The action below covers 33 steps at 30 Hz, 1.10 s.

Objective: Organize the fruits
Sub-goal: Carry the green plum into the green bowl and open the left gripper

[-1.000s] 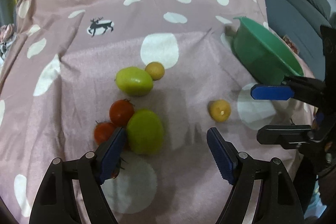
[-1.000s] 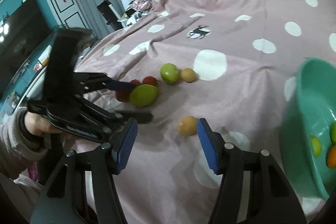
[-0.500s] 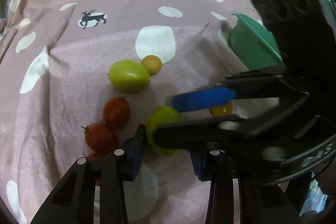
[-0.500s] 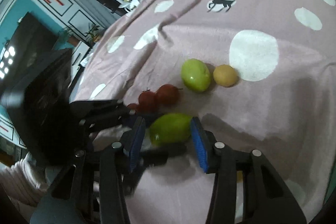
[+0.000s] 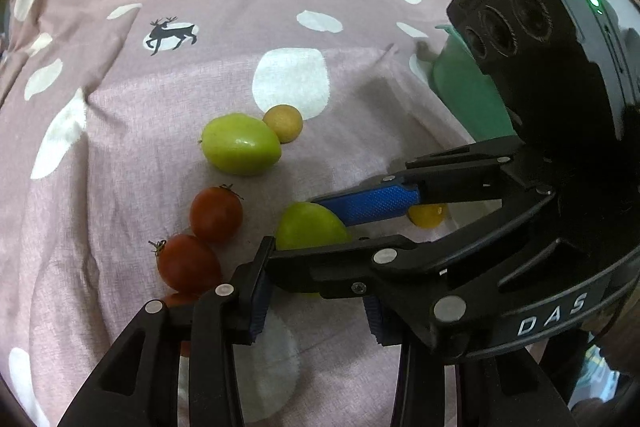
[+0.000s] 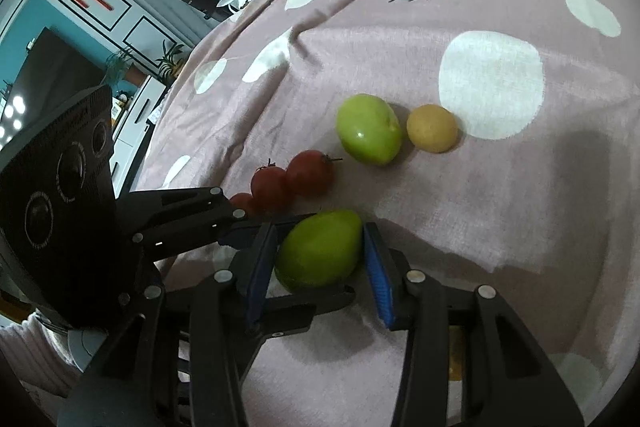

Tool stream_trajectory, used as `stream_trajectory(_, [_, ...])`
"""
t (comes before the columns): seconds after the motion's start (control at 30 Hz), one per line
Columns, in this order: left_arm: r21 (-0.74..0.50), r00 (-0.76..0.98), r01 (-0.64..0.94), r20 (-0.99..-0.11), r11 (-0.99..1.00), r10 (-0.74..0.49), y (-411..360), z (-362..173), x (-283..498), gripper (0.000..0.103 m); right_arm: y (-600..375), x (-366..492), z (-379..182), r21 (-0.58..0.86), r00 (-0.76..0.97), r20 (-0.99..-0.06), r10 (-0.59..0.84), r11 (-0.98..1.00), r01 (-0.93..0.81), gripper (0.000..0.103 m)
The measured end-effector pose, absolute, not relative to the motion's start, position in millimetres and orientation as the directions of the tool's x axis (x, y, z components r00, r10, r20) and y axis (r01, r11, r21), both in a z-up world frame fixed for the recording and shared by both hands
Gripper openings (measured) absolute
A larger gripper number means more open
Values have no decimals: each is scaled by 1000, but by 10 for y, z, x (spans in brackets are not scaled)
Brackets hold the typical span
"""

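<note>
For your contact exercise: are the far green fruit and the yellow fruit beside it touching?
Touching. In the left wrist view the far green fruit and the yellow fruit meet with no cloth between them.

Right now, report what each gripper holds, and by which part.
The right gripper, jaws closing, pinches the nearer oval green fruit across its sides. The left gripper straddles it too, contact hidden.
</note>
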<state>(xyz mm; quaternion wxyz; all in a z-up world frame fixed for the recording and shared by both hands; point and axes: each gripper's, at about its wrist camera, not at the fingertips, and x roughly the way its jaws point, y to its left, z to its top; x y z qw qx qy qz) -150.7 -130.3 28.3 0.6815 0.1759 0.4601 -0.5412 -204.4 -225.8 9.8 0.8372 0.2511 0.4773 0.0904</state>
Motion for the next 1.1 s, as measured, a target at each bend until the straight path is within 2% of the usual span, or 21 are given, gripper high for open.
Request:
stream_trajectory(0.3, [-222,1,936,-774,273,-633,-1474,617,-1740,40,-2457,-2405,430,473,639,-712,291,872,129,43])
stream_trajectory(0.63, [-169,-100,985,-697,27,-710,-2438,1174,-2404,40,-3245,-3347,999,419,766,-643,18,845,332,42])
stream_trajectory(0.9, [-198,-194,977,-698,-74,-689,-2992,1164,-2819,40,-3708,-3892,993,415,761,-640,-103,787,456,43])
stream_trajectory(1.1, [-212,-186,976,-728,-41,-660,-3172,1007,-2904,40,-3845,-3934,836,442,742,-661,-109,743,503,44])
